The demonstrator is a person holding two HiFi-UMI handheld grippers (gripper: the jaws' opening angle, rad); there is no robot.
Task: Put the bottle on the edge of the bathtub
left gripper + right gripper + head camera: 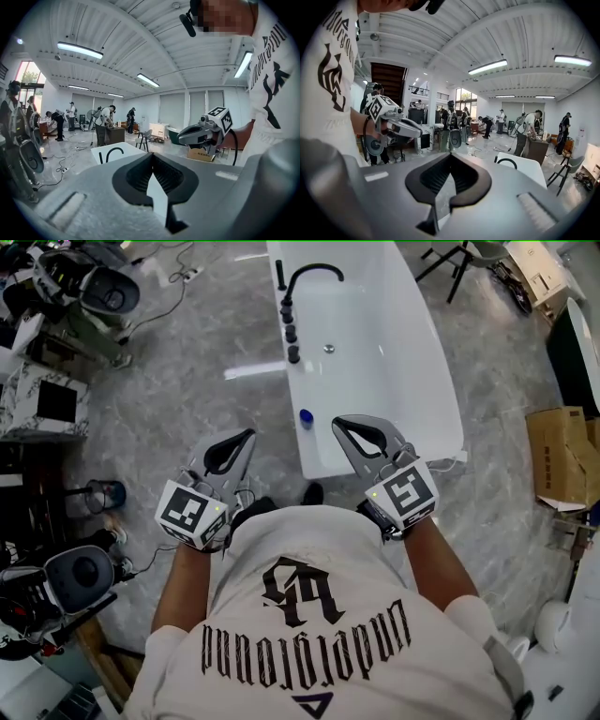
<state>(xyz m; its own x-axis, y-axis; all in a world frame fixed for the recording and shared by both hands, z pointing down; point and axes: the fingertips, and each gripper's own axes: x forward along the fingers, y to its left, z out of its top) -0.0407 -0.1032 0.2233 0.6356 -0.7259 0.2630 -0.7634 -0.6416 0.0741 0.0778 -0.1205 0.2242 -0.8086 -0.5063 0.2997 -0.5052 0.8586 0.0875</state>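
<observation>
A white bathtub (375,343) stands on the grey floor ahead of me. A small bottle with a blue cap (306,418) stands upright on its left rim, near the close corner. My left gripper (247,435) is held up in front of my chest, left of the bottle, shut with nothing between its jaws. My right gripper (338,422) hangs just right of the bottle over the tub's near end, also shut and empty. In the left gripper view the closed jaws (152,154) point level across the room, with the right gripper (182,137) off to the side.
A black arched faucet (314,273) and several black knobs (290,331) sit on the tub's left rim. A cardboard box (562,460) lies at the right, equipment and cables (84,296) at the left. People work at desks (532,131) across the room.
</observation>
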